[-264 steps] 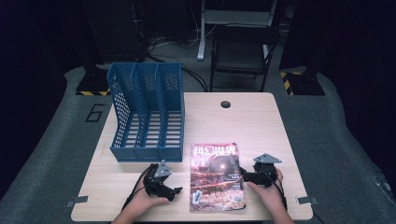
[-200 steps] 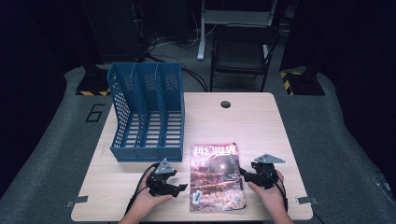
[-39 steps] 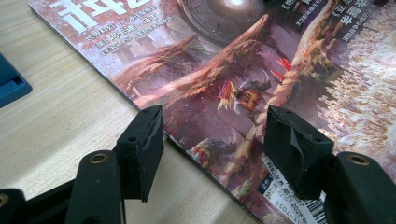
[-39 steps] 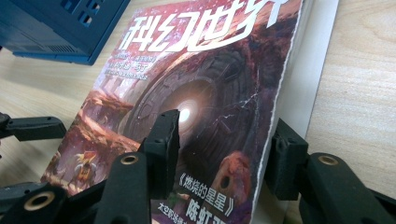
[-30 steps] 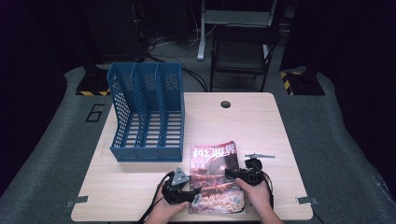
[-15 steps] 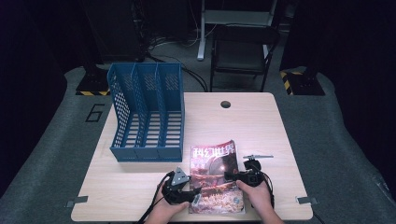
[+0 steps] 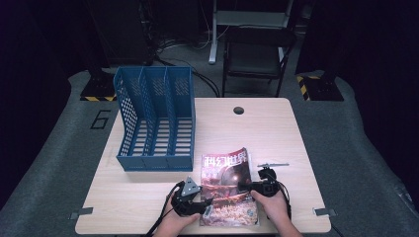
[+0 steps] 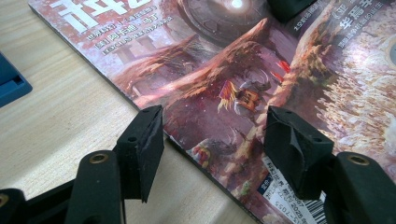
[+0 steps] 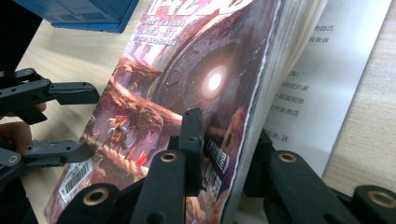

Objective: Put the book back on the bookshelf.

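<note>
Lying at the lower centre of the high view on the wooden table [image 7: 276,133], the magazine [image 7: 228,185] shows a glossy reddish fantasy cover with white Chinese title characters and a barcode at its near corner. Its right edge is lifted off a white printed page beneath. My right gripper [image 9: 224,154] comes in from the bottom of its view; its jaws have just been closing and now pinch that lifted bundle of cover and pages. My left gripper [image 8: 215,140] sits low over the left edge, jaws apart, straddling the spine. The blue file rack [image 7: 157,118] stands upper left.
</note>
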